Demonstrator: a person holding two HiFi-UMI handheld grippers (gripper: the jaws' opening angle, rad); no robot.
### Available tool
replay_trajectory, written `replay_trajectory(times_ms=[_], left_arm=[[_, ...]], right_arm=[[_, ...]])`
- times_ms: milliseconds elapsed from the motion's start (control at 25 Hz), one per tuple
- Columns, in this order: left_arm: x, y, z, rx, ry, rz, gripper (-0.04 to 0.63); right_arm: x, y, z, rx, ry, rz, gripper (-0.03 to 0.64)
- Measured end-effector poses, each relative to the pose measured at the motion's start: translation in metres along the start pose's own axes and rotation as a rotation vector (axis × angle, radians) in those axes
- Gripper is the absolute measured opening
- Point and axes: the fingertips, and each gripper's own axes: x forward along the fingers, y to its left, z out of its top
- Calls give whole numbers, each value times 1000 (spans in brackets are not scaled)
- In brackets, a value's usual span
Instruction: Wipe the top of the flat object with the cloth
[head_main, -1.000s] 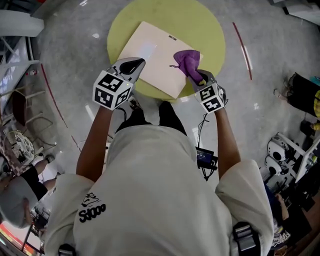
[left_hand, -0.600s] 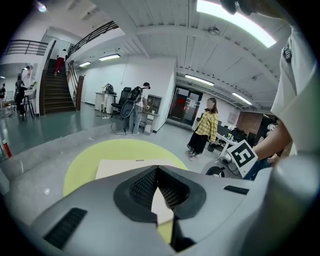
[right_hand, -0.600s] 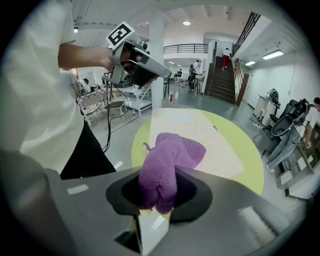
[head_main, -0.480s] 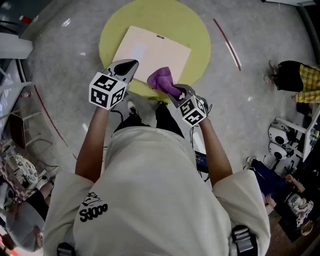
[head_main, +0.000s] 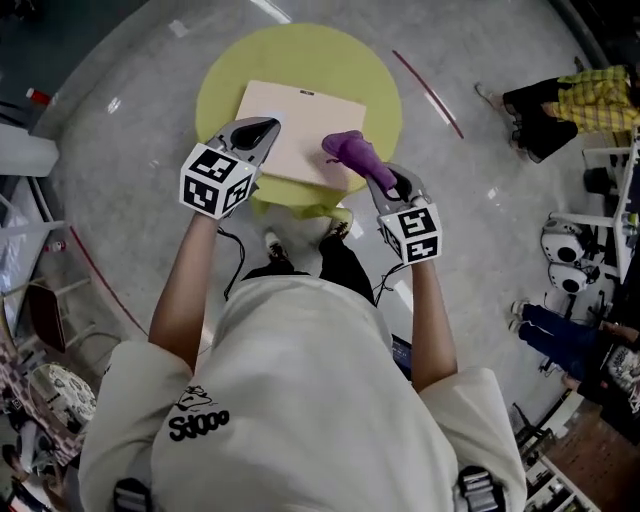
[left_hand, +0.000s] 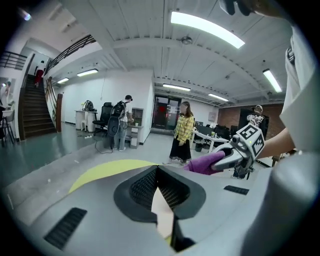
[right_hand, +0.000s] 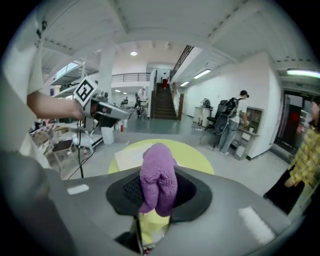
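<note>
A cream flat board (head_main: 300, 128) lies on a round yellow table (head_main: 375, 85). My right gripper (head_main: 378, 172) is shut on a purple cloth (head_main: 350, 148), which sits over the board's near right corner. In the right gripper view the cloth (right_hand: 159, 167) bulges out of the right gripper (right_hand: 158, 192), with the board (right_hand: 129, 156) beyond. My left gripper (head_main: 262, 130) is shut, its tips over the board's near left edge; whether they touch it is unclear. The left gripper view shows the left gripper (left_hand: 157, 172) closed and the cloth (left_hand: 204, 163) at the right.
A grey floor with a red curved line (head_main: 425, 80) surrounds the table. My feet (head_main: 275, 245) stand by its near edge. White equipment (head_main: 570, 260) and a seated person (head_main: 545, 100) are at the right. People stand far off (left_hand: 182, 134), (right_hand: 232, 122).
The right gripper carried the cloth from the board's right edge to its near edge, then back towards the near right corner. The left gripper kept its place on the board's left edge.
</note>
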Motion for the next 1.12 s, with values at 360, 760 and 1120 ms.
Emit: replay_trajectory(times_ms=[360,760,1120], left_arm=[[4,-9,76,141,-120,62,6],[1,-30,163,265,-242,162,6],[-14,-57,206,303,-321,137,6]], right_arm=[[-72,-88,95,113,-272,-200,92],[-108,-130,173,-10,-395,-196,91],[-132,-121,212,-91,-465,-154,89]])
